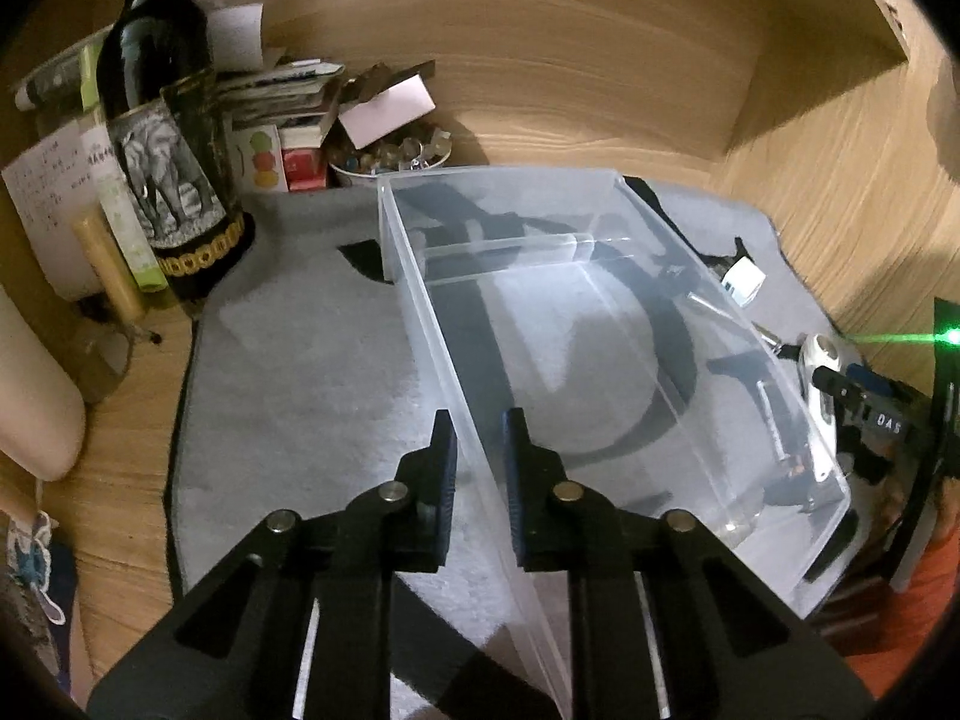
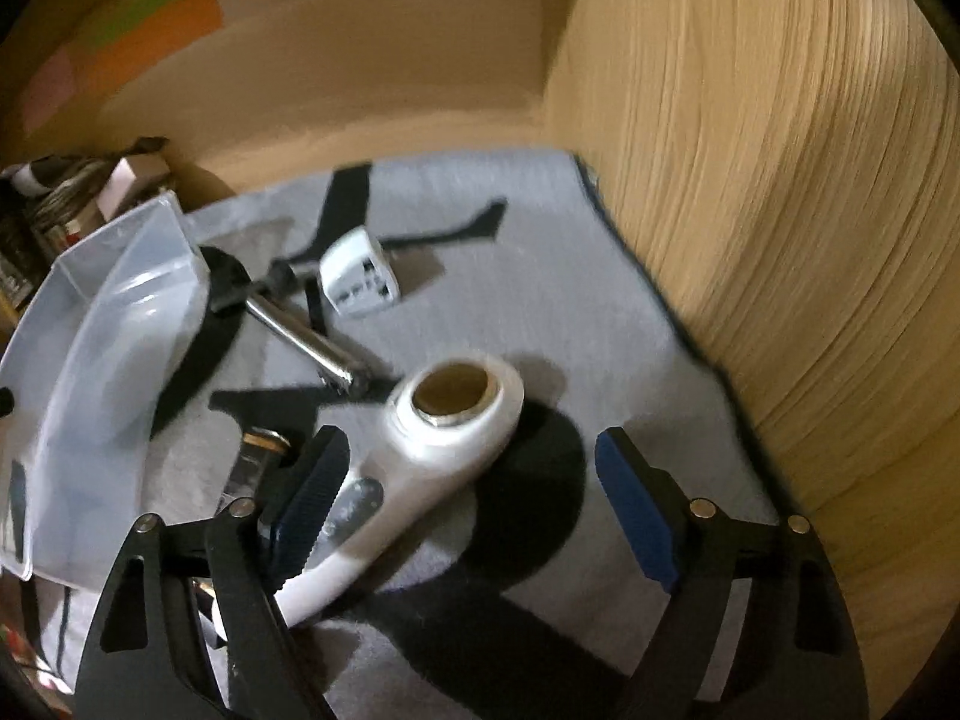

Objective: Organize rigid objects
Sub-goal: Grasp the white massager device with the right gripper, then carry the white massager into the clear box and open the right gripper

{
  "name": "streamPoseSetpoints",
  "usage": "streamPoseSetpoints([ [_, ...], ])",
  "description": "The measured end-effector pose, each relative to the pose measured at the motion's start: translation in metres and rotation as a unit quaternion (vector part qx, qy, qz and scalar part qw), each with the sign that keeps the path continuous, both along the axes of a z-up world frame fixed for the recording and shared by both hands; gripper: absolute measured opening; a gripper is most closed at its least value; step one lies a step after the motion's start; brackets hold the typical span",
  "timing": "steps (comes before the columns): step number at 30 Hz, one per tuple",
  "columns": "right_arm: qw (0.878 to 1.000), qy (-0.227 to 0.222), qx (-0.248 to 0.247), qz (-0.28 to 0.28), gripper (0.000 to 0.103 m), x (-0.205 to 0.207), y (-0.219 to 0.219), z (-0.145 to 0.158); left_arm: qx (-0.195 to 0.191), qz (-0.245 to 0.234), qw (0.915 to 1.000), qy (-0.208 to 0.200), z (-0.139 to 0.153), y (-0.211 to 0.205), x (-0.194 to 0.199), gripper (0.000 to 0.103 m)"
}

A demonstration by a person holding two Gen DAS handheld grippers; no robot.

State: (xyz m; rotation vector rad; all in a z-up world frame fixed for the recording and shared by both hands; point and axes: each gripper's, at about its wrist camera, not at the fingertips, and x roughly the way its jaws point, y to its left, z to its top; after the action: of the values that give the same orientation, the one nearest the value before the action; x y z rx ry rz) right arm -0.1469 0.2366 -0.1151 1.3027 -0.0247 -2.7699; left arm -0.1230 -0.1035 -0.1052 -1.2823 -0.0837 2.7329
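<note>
A clear plastic bin [image 1: 600,192] stands on a grey mat [image 1: 300,360] and looks empty. My left gripper [image 1: 480,474] is shut on the bin's near left wall, one finger inside and one outside. To the bin's right lie a white handled device with a round metal ring [image 2: 420,480], a metal cylinder [image 2: 306,342], a white plug adapter [image 2: 360,276] and a dark item with a brass ring [image 2: 258,456]. My right gripper [image 2: 471,438] hangs open over the white device. Its left finger is close to the handle and its right finger stands well clear.
A dark wine bottle [image 1: 162,120] with an elephant label, stacked papers and small boxes, and a bowl of stones [image 1: 390,162] crowd the back left corner. A wooden back wall and a wooden side panel [image 2: 780,240] close in the mat.
</note>
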Motion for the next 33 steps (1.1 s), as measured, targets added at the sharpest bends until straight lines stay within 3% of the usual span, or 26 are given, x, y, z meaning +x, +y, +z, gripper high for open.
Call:
streamPoseSetpoints([
  [6, 0.998, -0.043, -0.035, 0.010, 0.072, -0.018, -0.001, -0.016, -0.010, -0.001, 0.9999, 0.007, -0.002, 0.002, 0.002, 0.015],
  [12, 0.999, -0.032, -0.010, 0.009, 0.053, -0.024, -0.009, -0.020, -0.009, -0.001, 0.9999, 0.008, -0.003, 0.001, 0.003, 0.015],
  [15, 1.000, -0.022, -0.015, 0.008, 0.050, -0.025, -0.007, -0.018, -0.009, -0.001, 0.9999, 0.010, -0.002, 0.001, 0.003, 0.015],
  [20, 1.000, 0.011, -0.026, 0.012, 0.048, -0.025, -0.007, -0.007, -0.007, 0.004, 0.9999, 0.011, -0.001, 0.001, 0.001, 0.015],
  [33, 0.990, 0.121, -0.014, 0.065, 0.039, -0.013, -0.037, 0.061, -0.008, 0.009, 0.9997, 0.023, -0.002, 0.002, 0.003, 0.014],
])
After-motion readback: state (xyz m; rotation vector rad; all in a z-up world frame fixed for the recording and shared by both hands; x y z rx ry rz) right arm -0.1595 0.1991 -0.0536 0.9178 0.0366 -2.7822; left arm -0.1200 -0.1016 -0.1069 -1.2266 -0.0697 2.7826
